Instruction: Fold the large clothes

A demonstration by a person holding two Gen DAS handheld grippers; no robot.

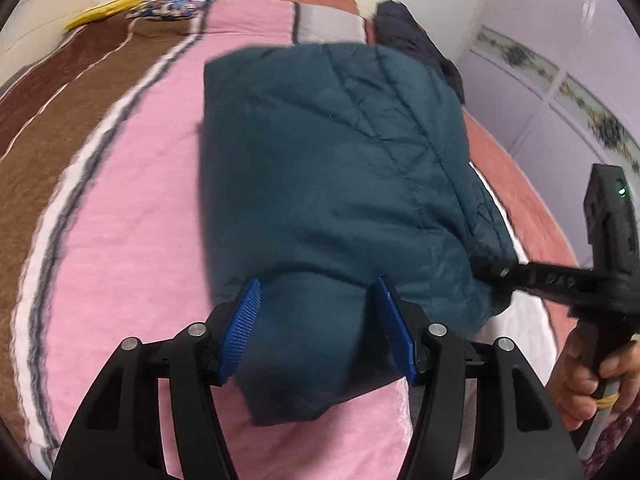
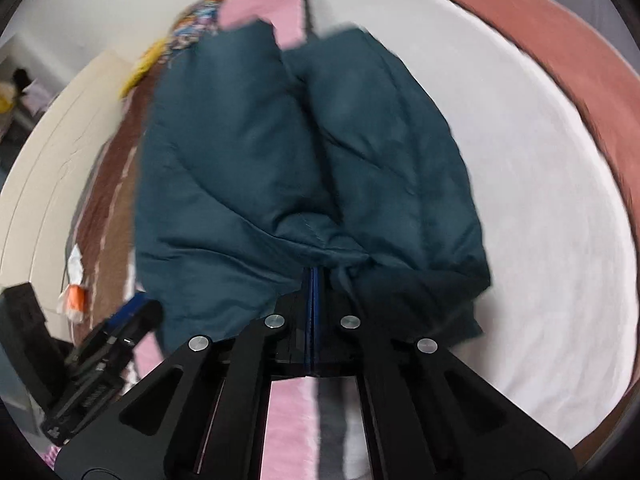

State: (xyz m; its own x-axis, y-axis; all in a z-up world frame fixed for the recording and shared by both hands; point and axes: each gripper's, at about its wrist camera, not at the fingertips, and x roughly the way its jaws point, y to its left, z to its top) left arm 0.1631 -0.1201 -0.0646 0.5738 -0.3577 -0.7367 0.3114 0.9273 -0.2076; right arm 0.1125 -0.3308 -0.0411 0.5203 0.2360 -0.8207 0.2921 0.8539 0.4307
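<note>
A dark teal quilted puffer jacket lies folded into a thick bundle on the striped bedspread, mostly over its pink band, with its right side reaching the white band. From the left wrist view, the jacket's near corner sits directly between the blue ribbed pads of the left gripper. Those pads stand wide apart, one on either side of a rounded flap of the jacket; whether they touch the fabric is hard to tell, but nothing is pinched there.

The right gripper is at the jacket's near right edge. Its jaws are closed tight, the blue pads showing only as a thin line, with a gathered bunch of teal fabric and a dark lining clamped at their tips. In the left wrist view the same gripper comes in from the jacket's right, its tip buried in the jacket's edge, and a bare hand grips its handle.

The jacket's long axis runs away from both grippers toward the head of the bed, where a patterned pillow and something yellow lie beyond the jacket to its left. A darker garment sits just past the jacket's far right corner. Diagonal quilting seams cross its upper surface.
</note>
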